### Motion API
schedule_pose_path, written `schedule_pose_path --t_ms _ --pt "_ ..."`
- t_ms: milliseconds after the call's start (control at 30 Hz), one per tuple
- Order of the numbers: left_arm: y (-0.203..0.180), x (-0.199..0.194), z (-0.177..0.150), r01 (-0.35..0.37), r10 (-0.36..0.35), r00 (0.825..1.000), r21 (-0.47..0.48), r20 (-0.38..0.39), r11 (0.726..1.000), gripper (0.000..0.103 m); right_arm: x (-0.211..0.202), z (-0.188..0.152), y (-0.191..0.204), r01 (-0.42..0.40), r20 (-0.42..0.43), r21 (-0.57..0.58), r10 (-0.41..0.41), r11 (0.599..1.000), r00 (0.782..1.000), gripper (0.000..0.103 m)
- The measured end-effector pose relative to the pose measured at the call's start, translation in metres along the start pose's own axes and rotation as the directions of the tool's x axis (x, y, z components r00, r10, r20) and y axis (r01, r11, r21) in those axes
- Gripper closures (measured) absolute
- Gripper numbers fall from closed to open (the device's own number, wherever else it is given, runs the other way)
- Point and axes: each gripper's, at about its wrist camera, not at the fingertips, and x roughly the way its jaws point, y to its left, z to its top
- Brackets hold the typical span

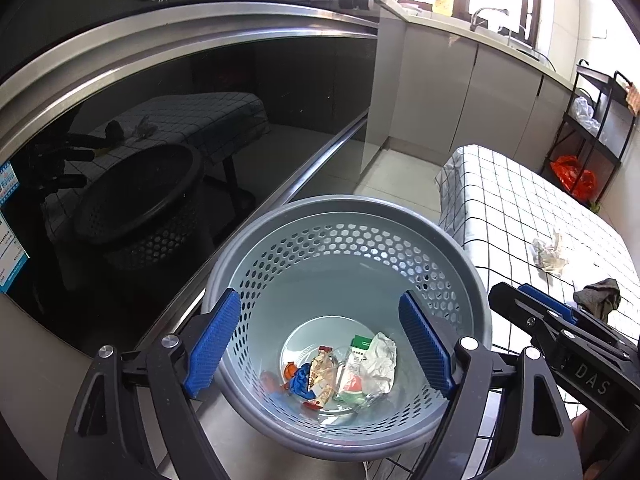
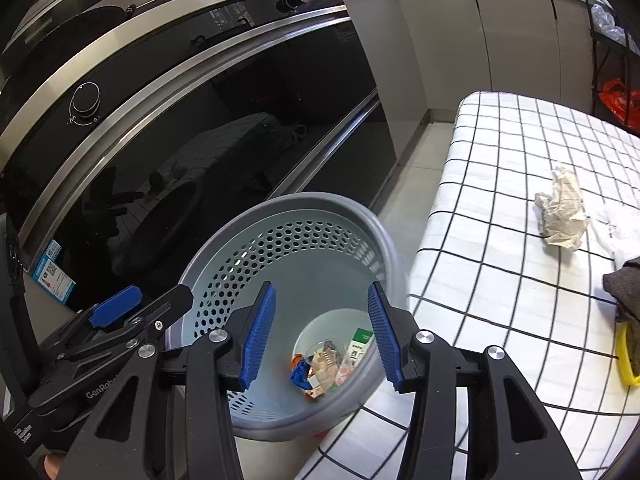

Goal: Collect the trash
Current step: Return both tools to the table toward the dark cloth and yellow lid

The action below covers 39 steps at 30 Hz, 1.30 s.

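Both hand-held grippers poised over the bin [image 1: 348,320], pointing down into its mouth. Left hand-held gripper [image 1: 320,344]: spread wide, nothing between the pads. Right hand-held gripper [image 2: 322,334]: jaws apart, nothing pinched.

On the bin floor, below both: crumpled wrappers [image 1: 320,372], a small green-and-white carton [image 1: 356,364], a ball of white paper [image 1: 380,360].

Right of the bin, on the checked surface [image 2: 500,292]: crumpled paper wad [image 2: 562,216], well apart from both hand-held grippers and beyond the bin rim. Further right, a dark cloth [image 2: 626,292] over something yellow [image 2: 626,360]; unclear whether trash.

Handling estimate for the wad: light, soft, crushable, not fragile. Pinch across the thick middle; avoid catching the cloth of the surface beneath.

Beyond the bin: dark glass oven front [image 2: 224,152], then cabinets [image 2: 460,52].
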Motion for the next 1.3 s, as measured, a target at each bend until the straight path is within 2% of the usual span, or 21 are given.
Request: schedule_pose_path --t_ms 167,367,467,733,933,1167,1300 --pt "-0.013 -0.008 -0.003 0.015 -0.016 1.0 0.028 0.022 1.0 0.021 -0.018 -0.004 -0.007 0.039 0.035 -0.005 -0.039 0.999 0.999 0.052" --pt "-0.032 -0.015 -0.008 0.055 -0.057 0.998 0.062 0.027 0.997 0.019 -0.046 -0.01 -0.027 0.103 0.083 0.006 -0.103 0.995 0.991 0.042" --pt "-0.045 -0.018 -0.011 0.081 -0.083 0.996 0.075 0.026 0.994 0.017 -0.063 -0.012 -0.04 0.137 0.106 0.014 -0.138 0.99 0.985 0.041" --pt "-0.081 -0.023 -0.019 0.15 -0.152 0.988 0.097 0.016 0.984 0.015 -0.108 -0.024 -0.085 0.265 0.146 0.04 -0.268 0.963 0.952 0.037" --pt "-0.112 -0.023 -0.023 0.199 -0.201 0.98 0.12 0.003 0.973 0.014 -0.131 -0.031 -0.122 0.352 0.139 0.08 -0.36 0.932 0.922 0.037" --pt "-0.149 -0.021 -0.031 0.236 -0.236 0.972 0.159 -0.023 0.959 0.014 -0.157 -0.043 -0.168 0.421 0.125 0.138 -0.438 0.896 0.89 0.036" --pt "-0.17 -0.017 -0.038 0.257 -0.254 0.966 0.181 -0.041 0.949 0.014 -0.169 -0.048 -0.189 0.439 0.119 0.171 -0.461 0.882 0.879 0.036"
